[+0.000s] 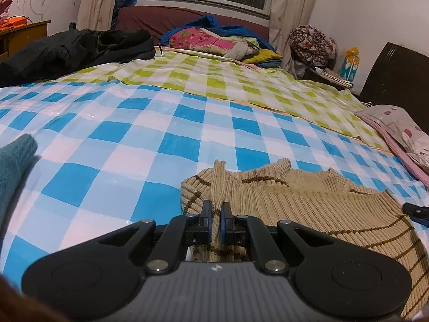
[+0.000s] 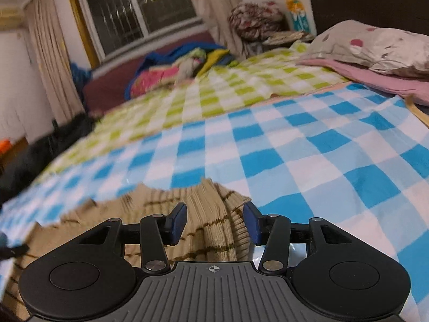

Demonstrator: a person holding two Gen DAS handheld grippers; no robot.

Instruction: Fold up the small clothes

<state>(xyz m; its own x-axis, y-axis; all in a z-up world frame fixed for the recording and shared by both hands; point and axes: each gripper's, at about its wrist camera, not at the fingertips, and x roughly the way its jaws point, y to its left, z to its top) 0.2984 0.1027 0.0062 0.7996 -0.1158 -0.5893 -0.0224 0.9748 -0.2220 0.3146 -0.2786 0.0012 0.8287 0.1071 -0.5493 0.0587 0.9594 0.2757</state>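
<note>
Item: beige striped sweater (image 1: 308, 201), on the blue checked sheet (image 1: 134, 139). Your left gripper (image 1: 216, 216) pinches its fold tight; your right gripper (image 2: 214, 221) gapes over the hem, untouching. Sweater's near edge hidden by both tools.

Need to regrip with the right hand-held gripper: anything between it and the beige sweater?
Nothing visible. The right hand-held gripper is open directly over the beige sweater, ribbed fabric between its fingers, pads not pressing it.
</note>
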